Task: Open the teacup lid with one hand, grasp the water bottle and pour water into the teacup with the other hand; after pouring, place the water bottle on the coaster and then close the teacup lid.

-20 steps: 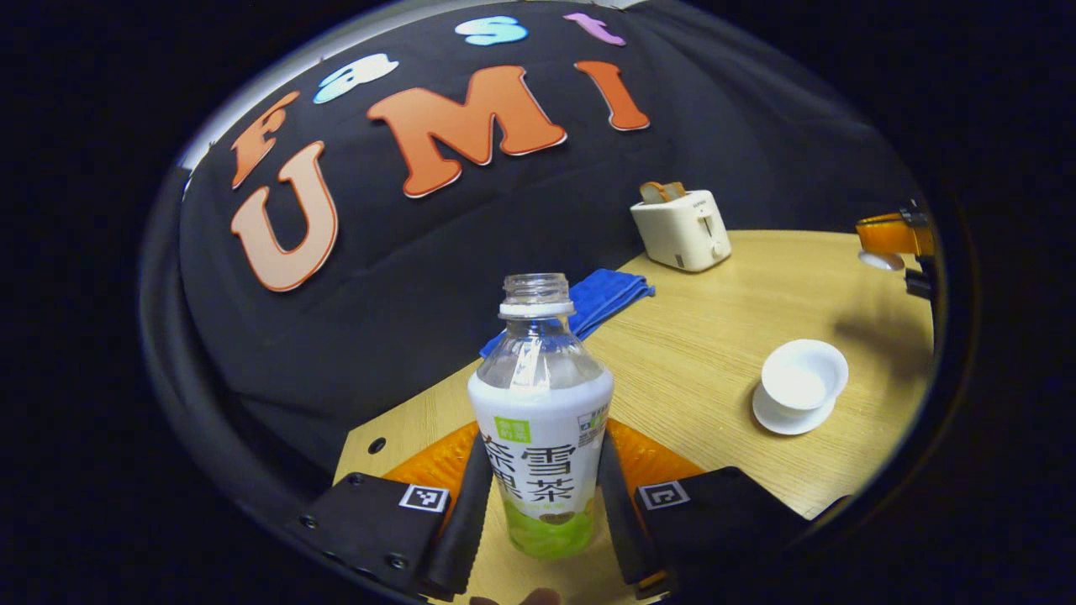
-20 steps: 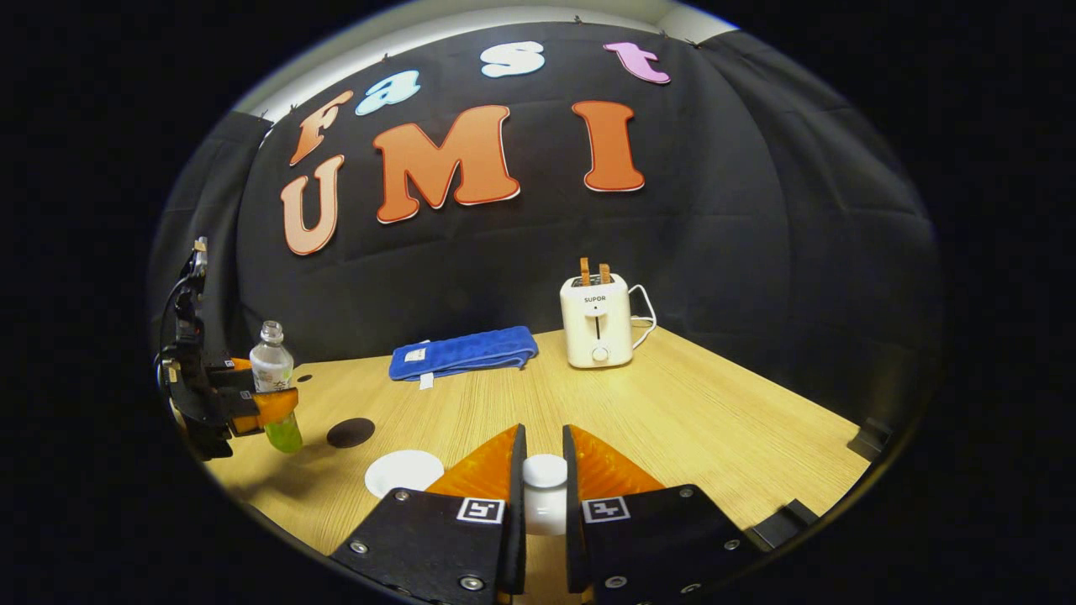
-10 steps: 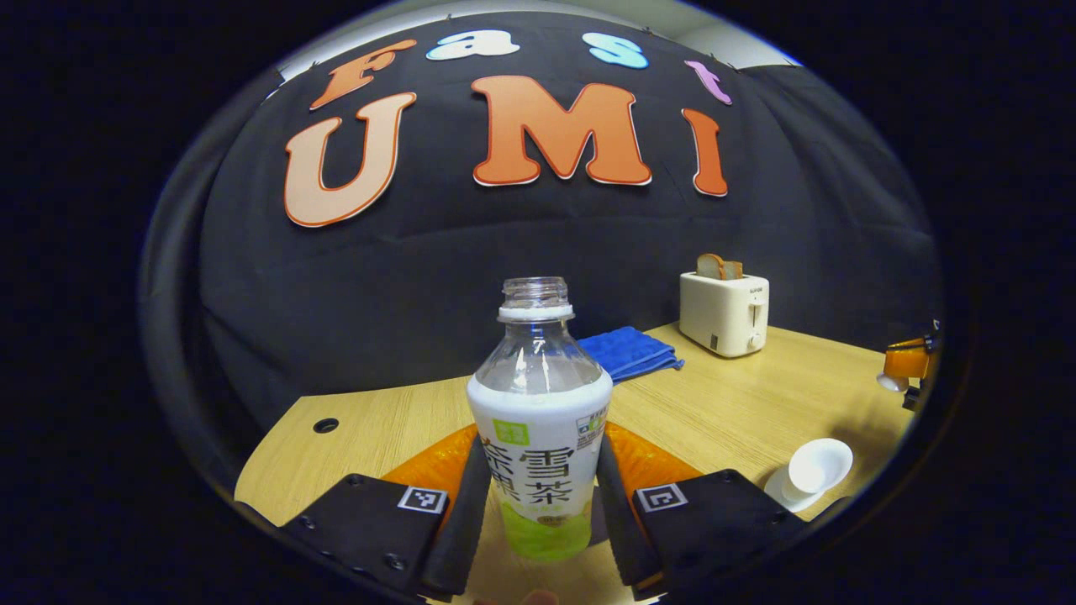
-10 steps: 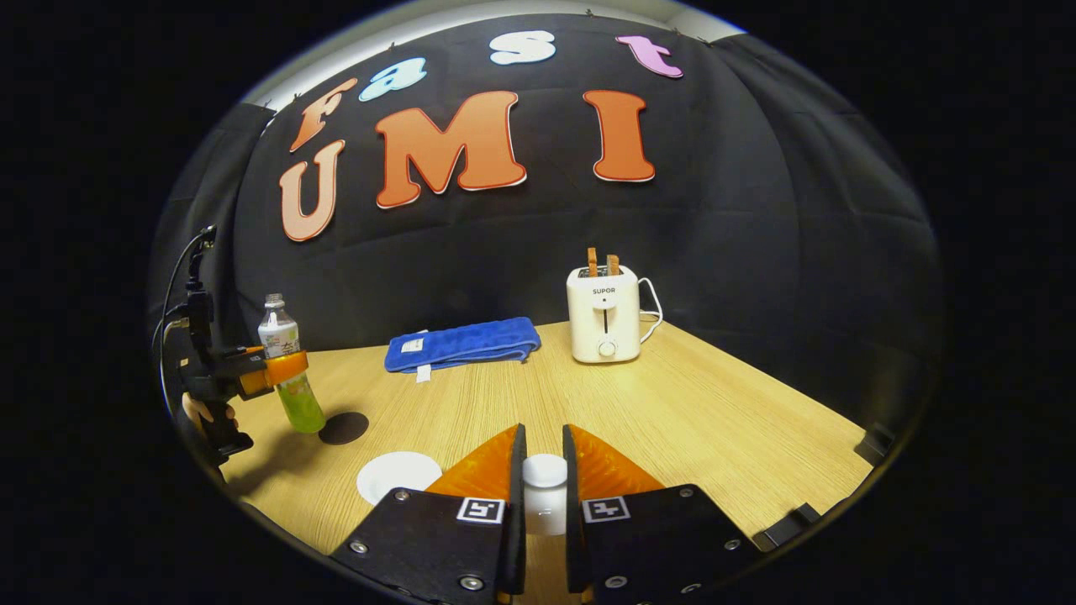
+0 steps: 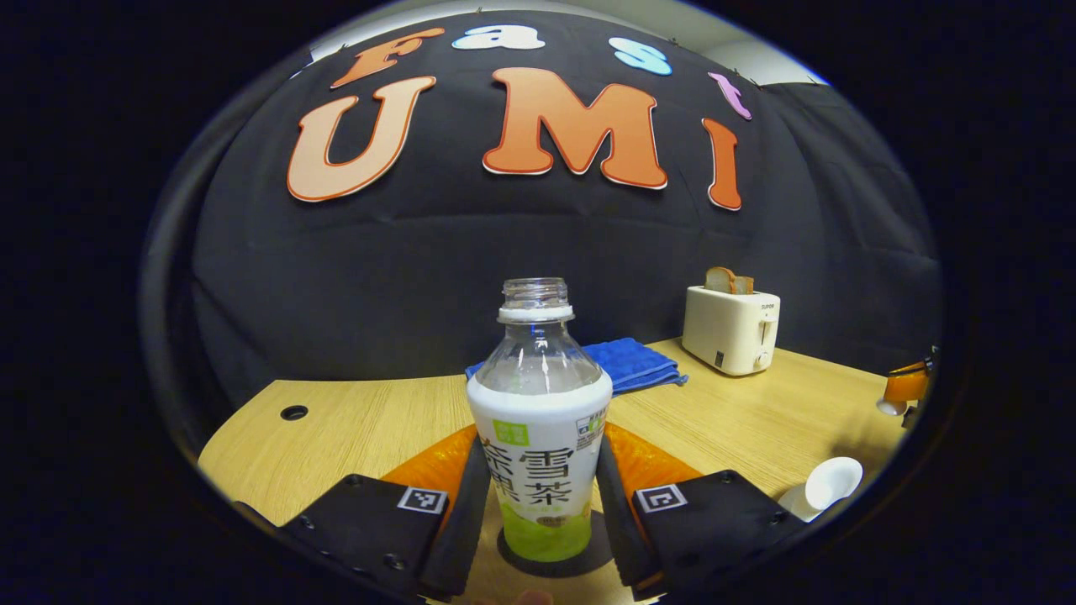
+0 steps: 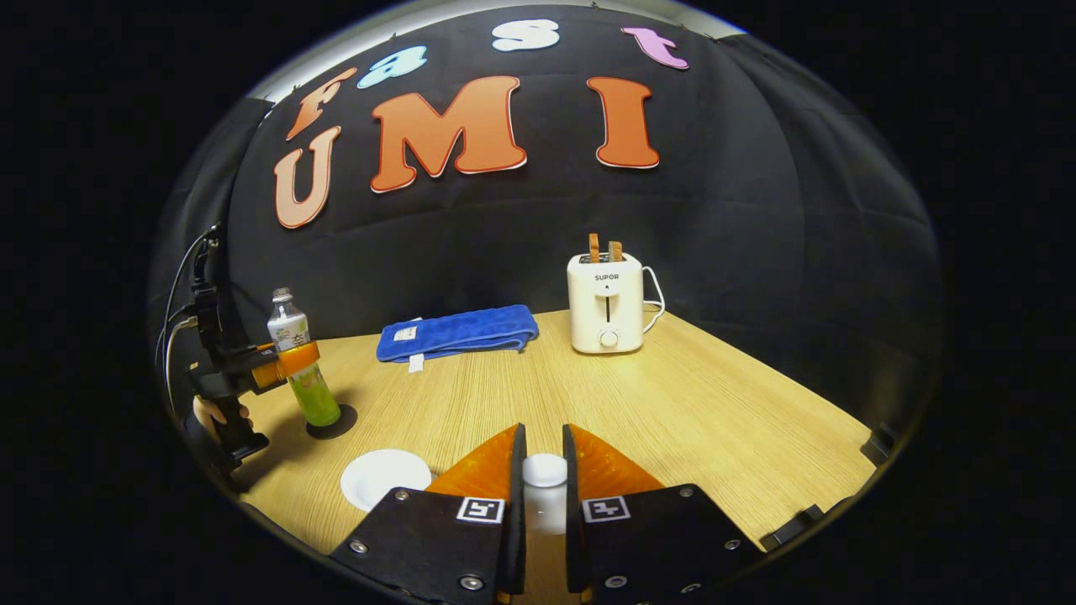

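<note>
A: Where does the bottle [image 5: 540, 420] sit against the left claw [image 5: 538, 512]?
B: Right between its fingers, which press on the label from both sides, low on the body. The claw is closed on it.

A: And which way does the bottle point?
B: Upright, long axis vertical, open neck at the top and no cap on. Its base rests on the dark round coaster [image 5: 546, 561] on the tabletop [image 5: 361, 420]. In the right gripper view the bottle [image 6: 303, 370] stands on the coaster [image 6: 332, 423] at the tabletop's left side, the left claw [image 6: 290, 363] clamped round its middle and a hand [image 6: 220, 413] below it.

A: The right claw [image 6: 544, 504]?
B: Nearly shut, both fingers pressing on the white lid [image 6: 545, 483], held above the tabletop.

A: The teacup?
B: In the left gripper view the cup [image 5: 832, 481] sits uncovered on its saucer, low at the right. Beyond lie a blue towel [image 5: 630, 363] and a toaster [image 5: 730, 328] near the wall.
</note>
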`<move>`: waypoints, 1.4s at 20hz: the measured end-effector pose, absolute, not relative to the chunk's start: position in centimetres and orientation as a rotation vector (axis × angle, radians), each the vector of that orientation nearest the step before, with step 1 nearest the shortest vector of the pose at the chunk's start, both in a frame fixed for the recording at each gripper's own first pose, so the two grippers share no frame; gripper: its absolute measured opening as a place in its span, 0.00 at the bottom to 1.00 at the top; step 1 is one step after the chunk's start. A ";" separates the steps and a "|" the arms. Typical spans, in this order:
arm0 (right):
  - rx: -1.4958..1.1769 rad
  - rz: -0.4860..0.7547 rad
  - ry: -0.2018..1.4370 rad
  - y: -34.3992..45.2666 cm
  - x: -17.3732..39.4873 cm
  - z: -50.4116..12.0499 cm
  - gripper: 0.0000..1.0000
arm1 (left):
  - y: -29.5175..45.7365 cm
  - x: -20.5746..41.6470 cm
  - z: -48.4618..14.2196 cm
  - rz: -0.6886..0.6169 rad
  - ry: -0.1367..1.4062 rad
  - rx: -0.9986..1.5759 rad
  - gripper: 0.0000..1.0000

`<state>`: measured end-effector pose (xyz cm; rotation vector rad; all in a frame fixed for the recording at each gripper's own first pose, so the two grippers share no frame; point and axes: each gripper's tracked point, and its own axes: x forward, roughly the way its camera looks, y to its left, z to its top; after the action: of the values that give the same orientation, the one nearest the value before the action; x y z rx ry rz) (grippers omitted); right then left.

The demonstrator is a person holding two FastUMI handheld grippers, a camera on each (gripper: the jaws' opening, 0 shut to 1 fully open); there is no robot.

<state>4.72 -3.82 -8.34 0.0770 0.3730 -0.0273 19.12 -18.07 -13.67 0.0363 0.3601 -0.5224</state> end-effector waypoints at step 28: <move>0.060 0.074 0.329 0.2 5.0 -6.9 0.19 | -16.0 18.6 -11.3 -0.459 0.302 -0.009 1.00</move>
<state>4.99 0.23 -6.93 0.0597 0.3290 0.0736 18.64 -16.03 -11.28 -0.0093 0.3022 -0.4594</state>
